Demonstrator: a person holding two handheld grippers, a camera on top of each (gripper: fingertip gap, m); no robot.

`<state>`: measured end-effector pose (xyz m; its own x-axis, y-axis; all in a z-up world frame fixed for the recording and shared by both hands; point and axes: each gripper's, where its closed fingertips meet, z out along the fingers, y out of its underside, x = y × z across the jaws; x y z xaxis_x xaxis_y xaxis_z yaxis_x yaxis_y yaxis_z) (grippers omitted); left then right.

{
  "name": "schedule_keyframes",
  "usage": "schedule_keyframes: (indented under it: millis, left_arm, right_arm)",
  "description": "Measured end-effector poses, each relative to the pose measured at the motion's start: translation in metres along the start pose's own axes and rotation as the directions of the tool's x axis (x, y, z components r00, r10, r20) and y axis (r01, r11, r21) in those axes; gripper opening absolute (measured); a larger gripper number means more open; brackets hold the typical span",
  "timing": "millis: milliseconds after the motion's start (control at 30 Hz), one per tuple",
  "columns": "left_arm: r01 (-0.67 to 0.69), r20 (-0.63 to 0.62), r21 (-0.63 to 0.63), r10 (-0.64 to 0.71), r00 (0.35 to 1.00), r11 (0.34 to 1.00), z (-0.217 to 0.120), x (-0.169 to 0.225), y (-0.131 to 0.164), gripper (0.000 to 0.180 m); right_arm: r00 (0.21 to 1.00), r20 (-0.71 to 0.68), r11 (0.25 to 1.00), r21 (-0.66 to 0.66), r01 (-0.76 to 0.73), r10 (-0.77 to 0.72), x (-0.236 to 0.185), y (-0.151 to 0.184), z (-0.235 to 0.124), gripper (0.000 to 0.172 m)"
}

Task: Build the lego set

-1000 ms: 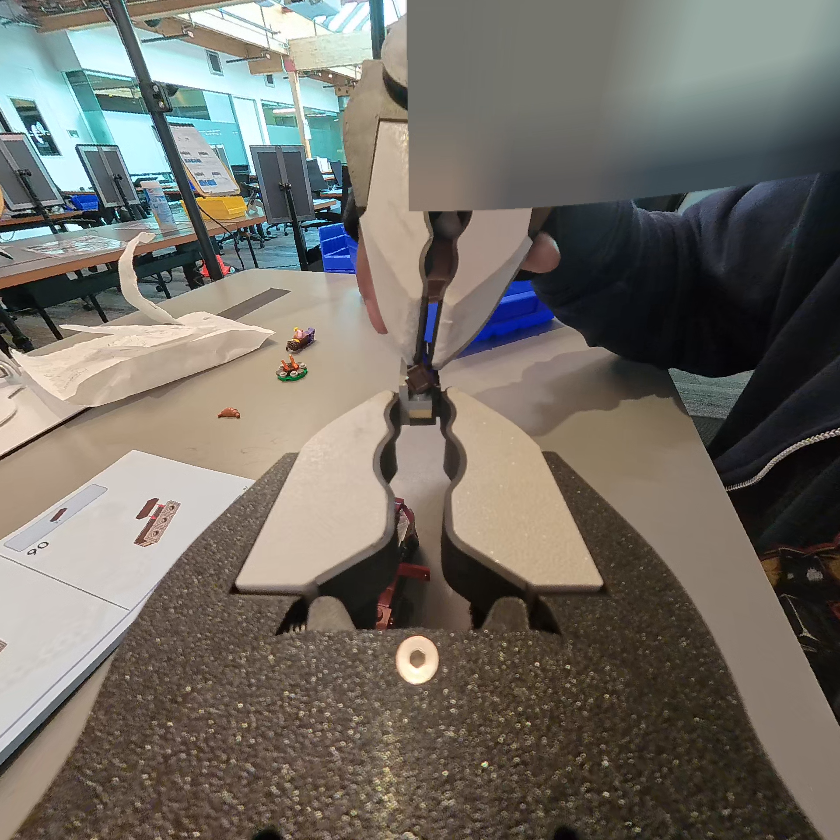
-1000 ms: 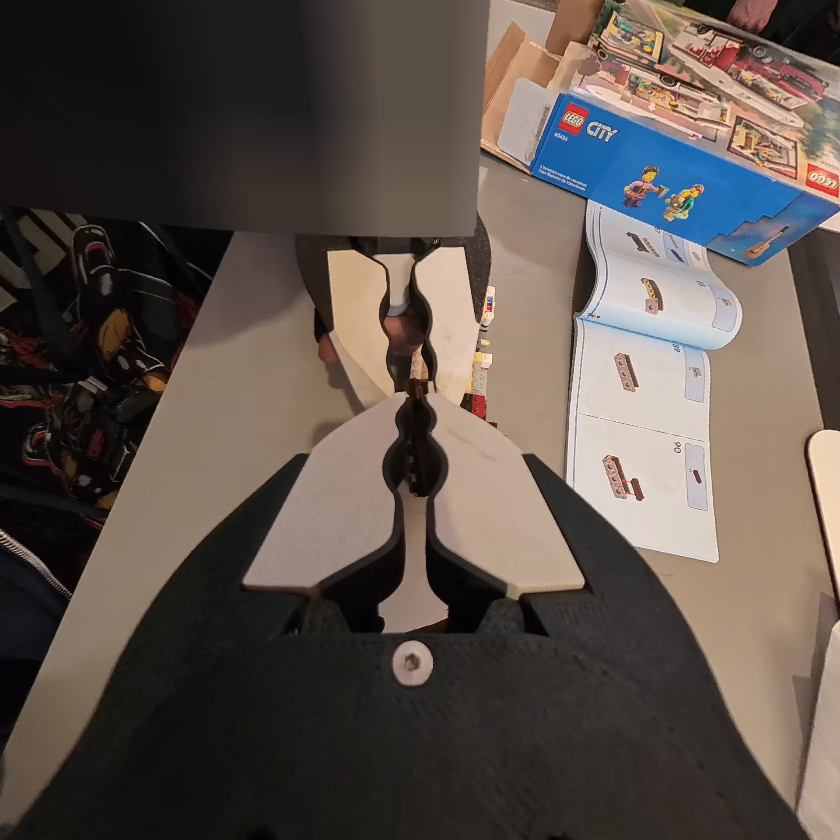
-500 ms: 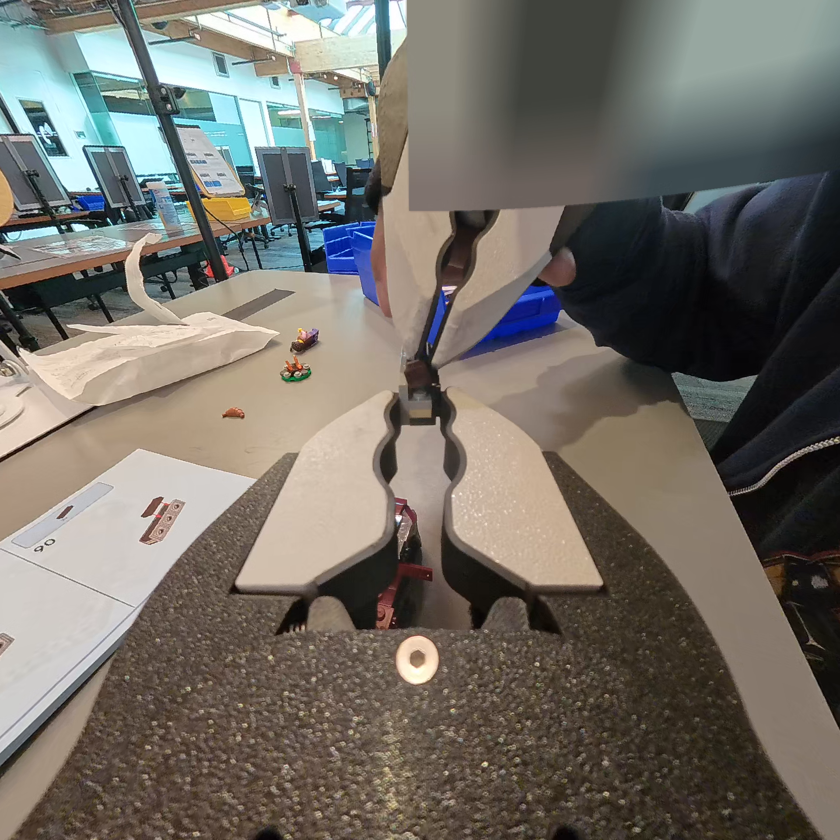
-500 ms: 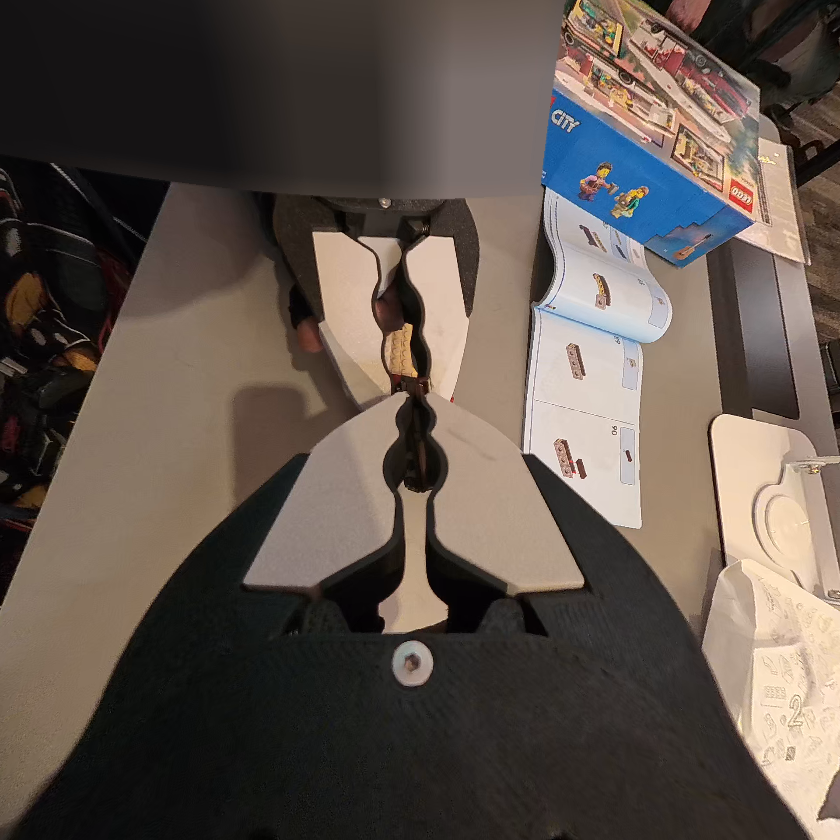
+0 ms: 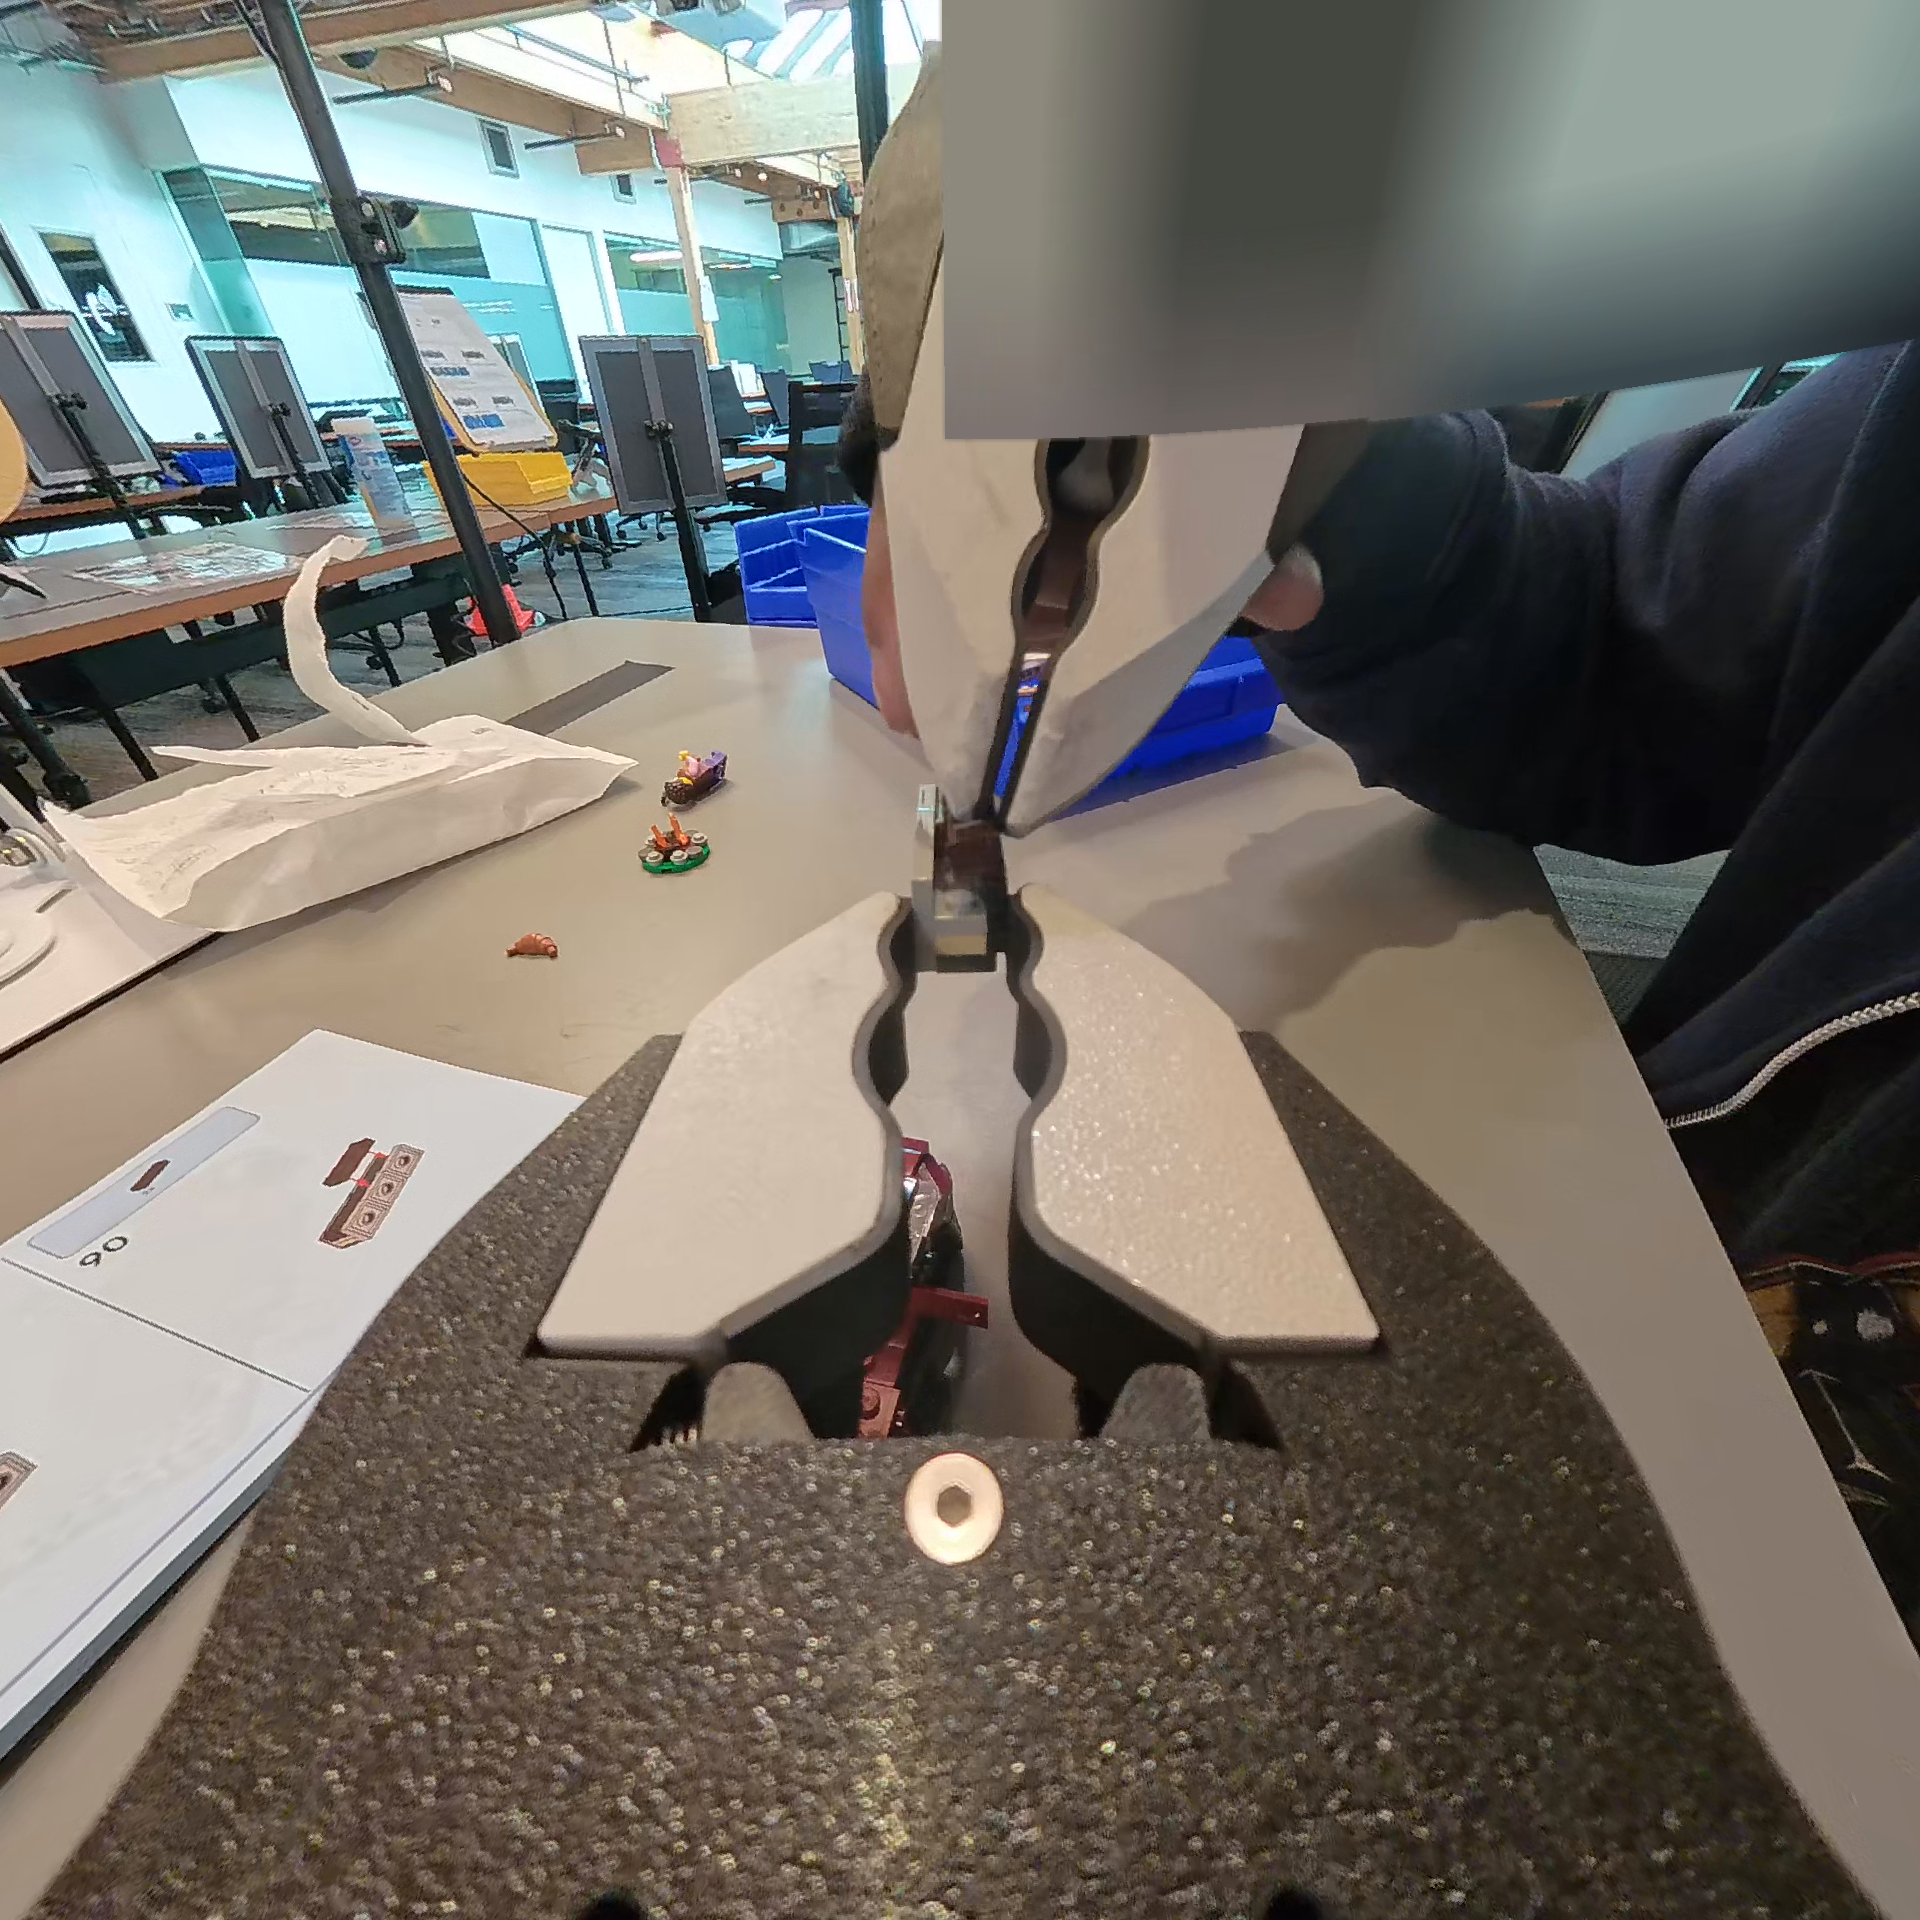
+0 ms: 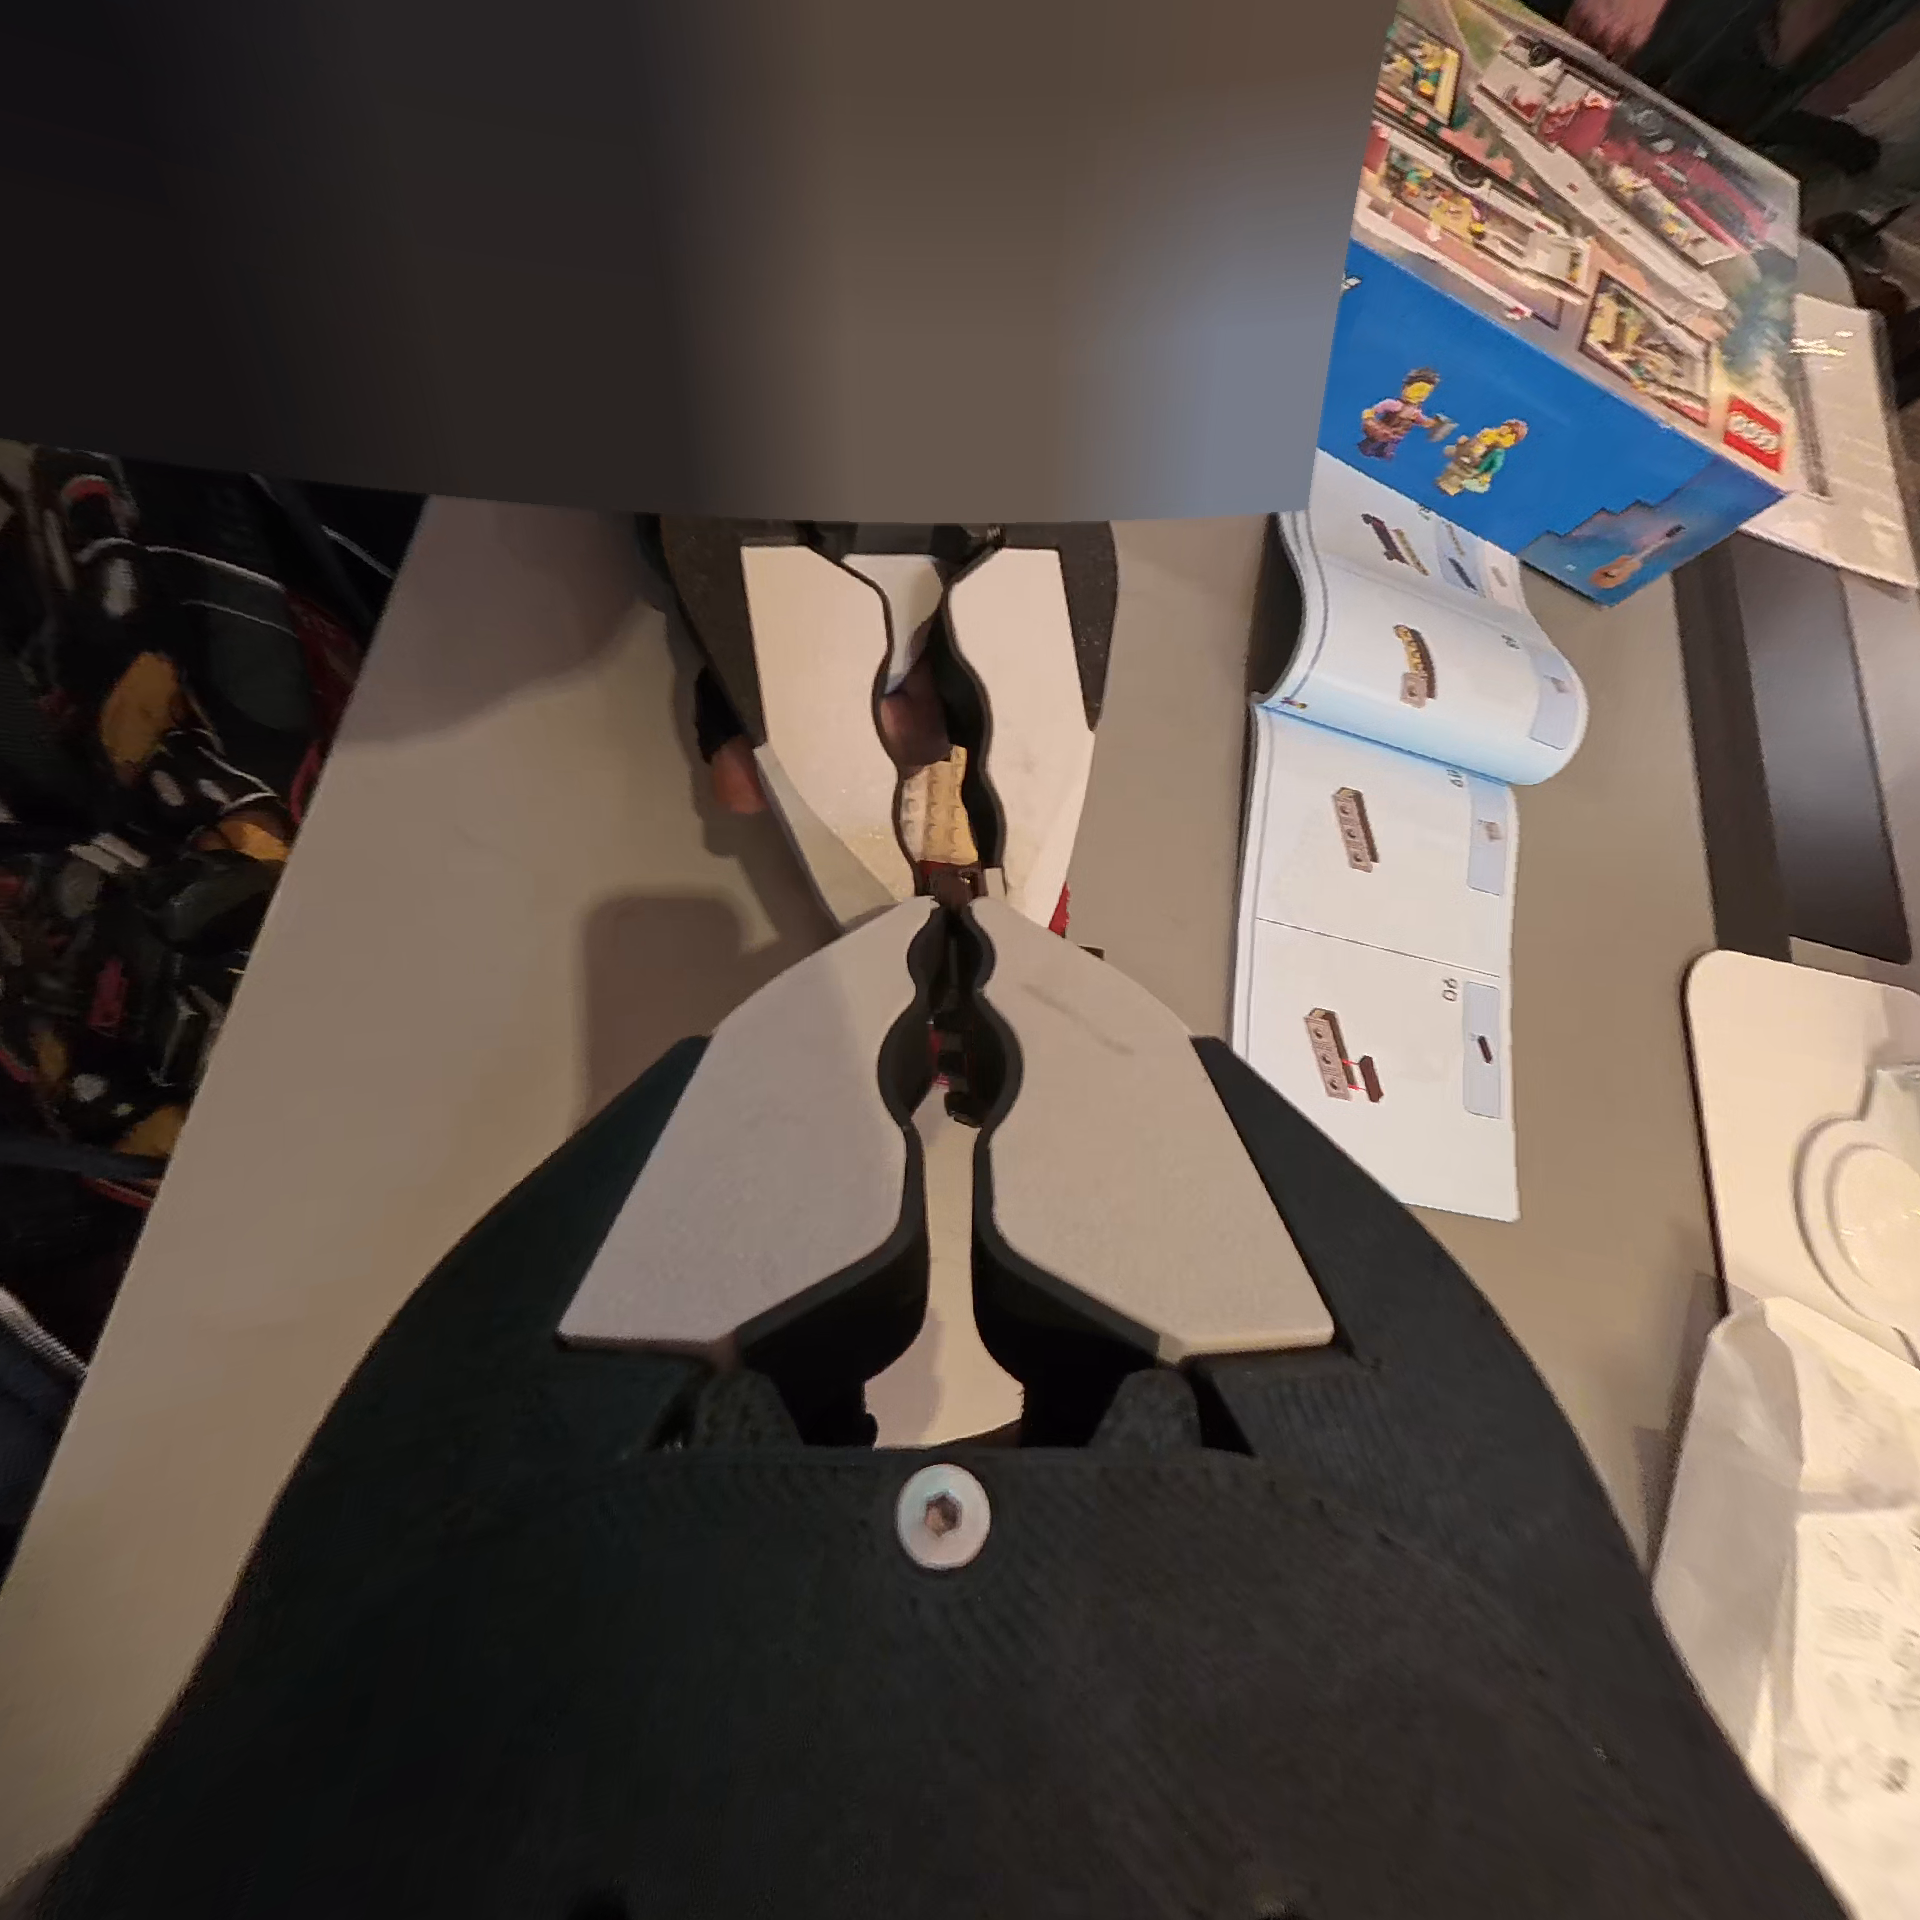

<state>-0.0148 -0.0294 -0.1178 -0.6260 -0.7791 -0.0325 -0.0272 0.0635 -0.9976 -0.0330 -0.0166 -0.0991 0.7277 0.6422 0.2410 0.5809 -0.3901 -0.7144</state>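
While my left tongs pinch the grey brick above the desk, my right tongs, pressed onto a small dark brown piece just beyond, should push it squarely down.

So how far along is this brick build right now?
Done: a campfire and a small purple model sit finished on the table. In hand: the left claw grips a grey brick; the right claw presses a brown piece onto it. Left: cannot tell.
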Motion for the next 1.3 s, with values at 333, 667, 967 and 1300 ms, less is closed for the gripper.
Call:
schedule_keyframes:
  millis: [333,667,967,1300]
  left_arm:
    - [0.002,0.001,0.001,-0.002,1.0,1.0,0.0,0.0,0.0,0.016]
    - [-0.005,-0.003,-0.014,0.005,1.0,1.0,0.001,0.001,0.003,0.016]
    - [-0.003,-0.003,-0.011,0.003,1.0,1.0,0.001,0.001,0.002,0.016]
    - [0.008,-0.002,-0.001,-0.008,1.0,1.0,0.0,0.0,0.0,0.016]
  right_arm:
    - [1.0,-0.015,1.0,-0.004,-0.012,0.011,0.002,0.001,0.001,0.0]
    - [1.0,0.005,1.0,-0.021,-0.005,0.006,-0.002,0.005,0.001,0.002]
    - [0.999,0.038,1.0,-0.018,-0.003,0.004,-0.009,0.005,0.001,0.012]
    - [0.999,-0.005,0.999,-0.004,0.048,-0.048,-0.007,0.003,0.0,0.021]
